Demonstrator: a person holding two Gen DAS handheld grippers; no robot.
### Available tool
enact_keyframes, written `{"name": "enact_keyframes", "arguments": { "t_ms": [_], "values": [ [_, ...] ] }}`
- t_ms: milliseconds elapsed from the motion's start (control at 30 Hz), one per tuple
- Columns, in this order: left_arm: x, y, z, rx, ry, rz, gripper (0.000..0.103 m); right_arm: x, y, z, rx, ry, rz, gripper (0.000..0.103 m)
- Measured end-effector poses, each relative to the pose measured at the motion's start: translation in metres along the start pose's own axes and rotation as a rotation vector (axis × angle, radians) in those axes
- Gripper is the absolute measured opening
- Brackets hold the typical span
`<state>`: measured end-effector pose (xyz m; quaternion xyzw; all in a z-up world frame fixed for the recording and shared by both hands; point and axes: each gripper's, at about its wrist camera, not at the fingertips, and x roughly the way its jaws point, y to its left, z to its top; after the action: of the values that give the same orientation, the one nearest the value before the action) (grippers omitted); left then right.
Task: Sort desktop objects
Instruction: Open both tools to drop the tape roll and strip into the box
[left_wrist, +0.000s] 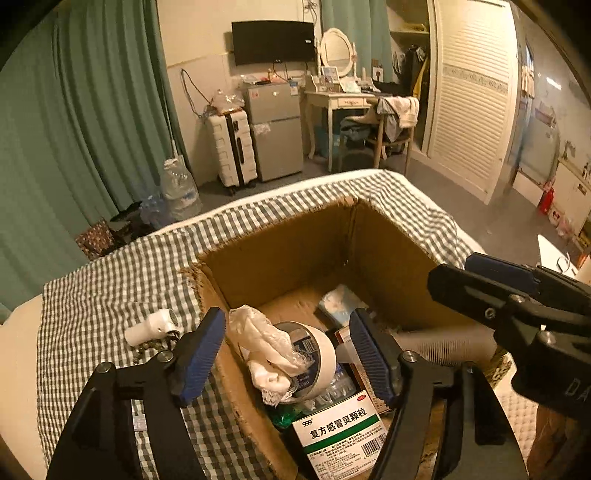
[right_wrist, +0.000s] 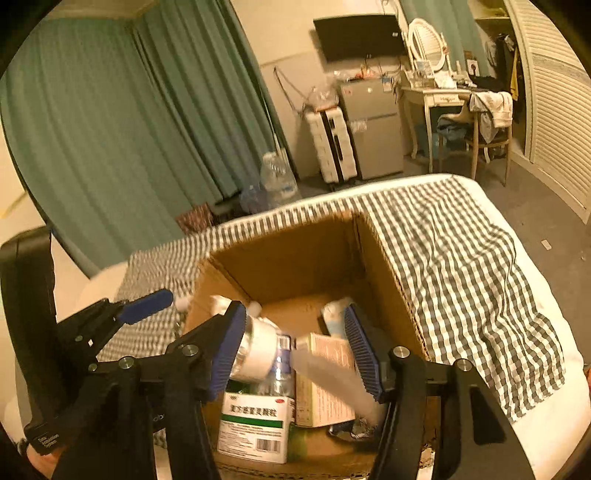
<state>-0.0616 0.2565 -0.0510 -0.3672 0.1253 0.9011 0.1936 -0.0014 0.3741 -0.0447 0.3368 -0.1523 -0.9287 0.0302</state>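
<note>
An open cardboard box stands on a checked cloth. It holds a tape roll, a crumpled white cloth, a white-and-green medicine box, a water bottle, a pinkish carton and a tissue pack. My left gripper hangs open over the box's near left side, above the tape roll and touching nothing. My right gripper is open over the box. A blurred pale object sits loose between its fingers.
A small white device and a string of beads lie on the cloth left of the box. The cloth covers a white bed. Beyond are green curtains, a suitcase, a small fridge and a dressing table.
</note>
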Motion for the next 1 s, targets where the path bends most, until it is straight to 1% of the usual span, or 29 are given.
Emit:
{"name": "enact_keyframes", "arguments": {
  "t_ms": [67,200,267,333,400,467,533,567,633,667,700,733,767,867,933,1000],
  "values": [
    [-0.008,0.003,0.002,-0.002,-0.011,0.01,0.075,-0.006,0.003,0.004,0.005,-0.029,0.004,0.056],
    [-0.027,0.007,0.006,-0.011,-0.036,0.026,0.076,-0.028,0.007,0.009,0.031,-0.12,0.021,0.056],
    [-0.037,0.012,0.007,-0.021,-0.05,0.031,0.077,-0.038,0.005,0.013,0.046,-0.152,0.029,0.058],
    [-0.048,0.017,0.009,-0.029,-0.069,0.038,0.082,-0.046,0.008,0.015,0.06,-0.182,0.04,0.062],
    [-0.059,0.022,0.011,-0.04,-0.093,0.046,0.083,-0.052,0.01,0.016,0.06,-0.204,0.043,0.064],
    [-0.071,0.031,0.013,-0.057,-0.115,0.051,0.086,-0.059,0.016,0.016,0.048,-0.224,0.037,0.07],
    [-0.08,0.037,0.014,-0.076,-0.134,0.057,0.091,-0.066,0.023,0.018,0.035,-0.252,0.039,0.078],
    [-0.085,0.041,0.015,-0.088,-0.145,0.06,0.092,-0.07,0.024,0.019,0.033,-0.261,0.042,0.08],
    [-0.094,0.05,0.015,-0.103,-0.158,0.067,0.095,-0.078,0.031,0.02,0.023,-0.285,0.058,0.088],
    [-0.099,0.054,0.014,-0.107,-0.165,0.074,0.097,-0.081,0.033,0.021,0.018,-0.294,0.065,0.091],
    [-0.104,0.058,0.014,-0.111,-0.173,0.084,0.101,-0.083,0.038,0.021,0.009,-0.304,0.071,0.094],
    [-0.109,0.062,0.014,-0.114,-0.182,0.097,0.103,-0.086,0.042,0.021,-0.003,-0.315,0.078,0.1],
    [-0.114,0.067,0.013,-0.117,-0.192,0.109,0.103,-0.089,0.046,0.021,-0.015,-0.325,0.077,0.103],
    [-0.128,0.086,0.007,-0.125,-0.21,0.139,0.103,-0.088,0.061,0.021,-0.061,-0.33,0.04,0.103],
    [-0.137,0.097,0.004,-0.134,-0.219,0.161,0.103,-0.085,0.076,0.018,-0.112,-0.333,0.03,0.103],
    [-0.144,0.111,0.0,-0.149,-0.225,0.178,0.103,-0.085,0.085,0.016,-0.132,-0.346,0.037,0.103]
  ]
}}
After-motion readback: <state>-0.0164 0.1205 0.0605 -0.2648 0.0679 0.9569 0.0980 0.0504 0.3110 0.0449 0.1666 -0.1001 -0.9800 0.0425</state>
